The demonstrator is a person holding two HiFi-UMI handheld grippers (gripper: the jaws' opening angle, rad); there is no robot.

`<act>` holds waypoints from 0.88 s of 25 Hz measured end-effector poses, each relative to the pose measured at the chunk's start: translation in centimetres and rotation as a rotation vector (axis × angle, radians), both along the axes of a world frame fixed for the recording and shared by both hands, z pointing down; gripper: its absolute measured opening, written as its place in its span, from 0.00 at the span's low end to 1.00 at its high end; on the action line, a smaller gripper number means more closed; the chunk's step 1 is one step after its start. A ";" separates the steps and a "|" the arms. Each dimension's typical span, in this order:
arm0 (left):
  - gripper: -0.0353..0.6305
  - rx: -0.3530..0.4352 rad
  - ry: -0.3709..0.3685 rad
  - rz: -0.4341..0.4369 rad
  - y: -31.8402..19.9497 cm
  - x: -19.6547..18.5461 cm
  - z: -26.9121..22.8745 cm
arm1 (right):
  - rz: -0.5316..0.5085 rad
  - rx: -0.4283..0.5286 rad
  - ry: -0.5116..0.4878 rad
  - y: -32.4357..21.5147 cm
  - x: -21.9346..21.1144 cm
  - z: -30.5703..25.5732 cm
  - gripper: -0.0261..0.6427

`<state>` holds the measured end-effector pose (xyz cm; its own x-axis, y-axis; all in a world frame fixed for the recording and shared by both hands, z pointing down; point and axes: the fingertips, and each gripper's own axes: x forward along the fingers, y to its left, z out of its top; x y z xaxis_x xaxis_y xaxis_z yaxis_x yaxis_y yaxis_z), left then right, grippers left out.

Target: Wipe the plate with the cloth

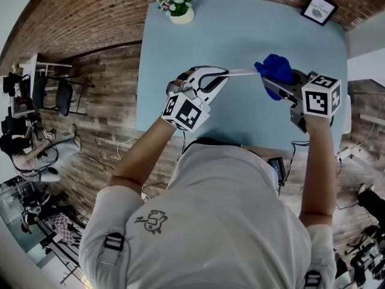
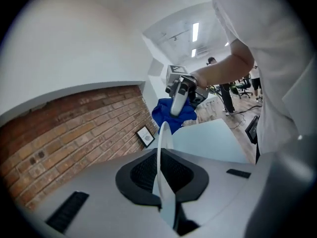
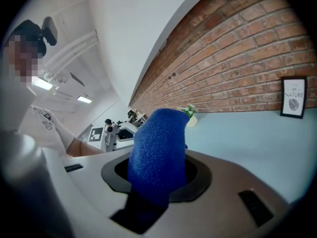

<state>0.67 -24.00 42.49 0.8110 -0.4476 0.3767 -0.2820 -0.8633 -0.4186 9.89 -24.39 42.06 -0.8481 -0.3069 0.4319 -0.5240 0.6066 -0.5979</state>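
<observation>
In the head view my left gripper is shut on a thin white plate, held edge-on above the light blue table. The left gripper view shows that plate standing upright, its rim clamped in my left gripper. My right gripper is shut on a bunched blue cloth, which sits at the plate's far rim; whether they touch I cannot tell. The cloth fills the jaws of my right gripper. From the left gripper I see the cloth beyond the plate.
A small flower pot stands at the table's far left edge and a framed picture at its far right corner. A brick wall runs behind the table. Office chairs stand on the wooden floor at the left.
</observation>
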 end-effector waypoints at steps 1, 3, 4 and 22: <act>0.08 -0.035 0.009 -0.015 -0.4 -0.2 0.7 | 0.023 -0.007 0.006 -0.4 0.0 0.9 0.25; 0.08 -0.101 0.023 -0.036 -1.0 -0.4 2.3 | 0.062 -0.013 0.018 -1.0 0.0 2.9 0.25; 0.08 -0.135 0.030 -0.045 -1.3 -0.5 3.2 | 0.079 -0.015 0.021 -1.2 -0.1 3.9 0.25; 0.08 -1.015 0.332 -0.371 -1.4 -4.8 19.2 | 0.277 -0.072 0.151 -0.2 -0.7 16.3 0.25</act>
